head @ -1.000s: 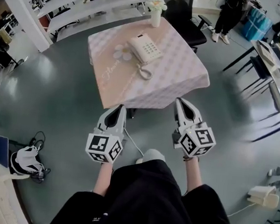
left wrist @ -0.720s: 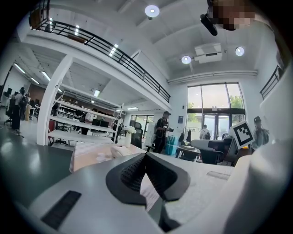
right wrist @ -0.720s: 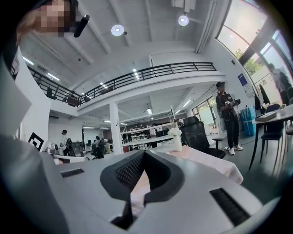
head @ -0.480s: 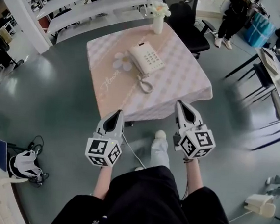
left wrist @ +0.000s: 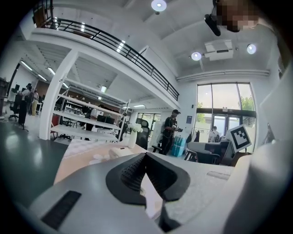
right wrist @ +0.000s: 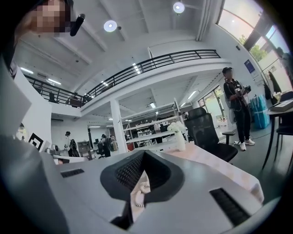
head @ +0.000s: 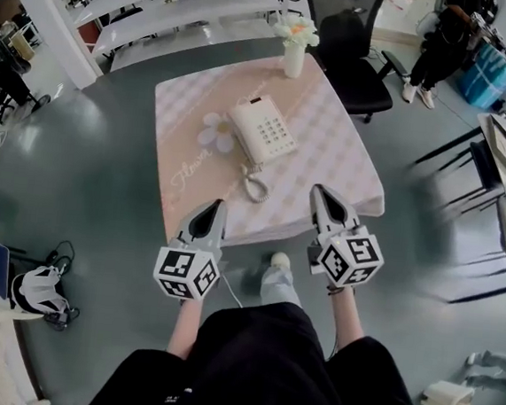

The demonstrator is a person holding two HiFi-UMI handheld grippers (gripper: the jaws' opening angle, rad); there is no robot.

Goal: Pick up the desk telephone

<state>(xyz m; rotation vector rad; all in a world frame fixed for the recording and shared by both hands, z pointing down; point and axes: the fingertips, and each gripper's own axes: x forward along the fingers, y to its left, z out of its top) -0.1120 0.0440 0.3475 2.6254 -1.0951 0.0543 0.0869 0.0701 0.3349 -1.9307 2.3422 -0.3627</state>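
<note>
Standing just short of the table [head: 350,166] at the frame's centre, I held my left gripper [head: 217,206] and right gripper [head: 318,192] pressed together and empty, the desk telephone [head: 262,129] lying untouched on its cloth above them, every step of the pickup left to do.

The desk telephone [head: 262,129] lies on the bench [head: 338,165], with a vase [head: 294,57] at its one o'clock and the coiled cord [head: 254,187] at six.
</note>
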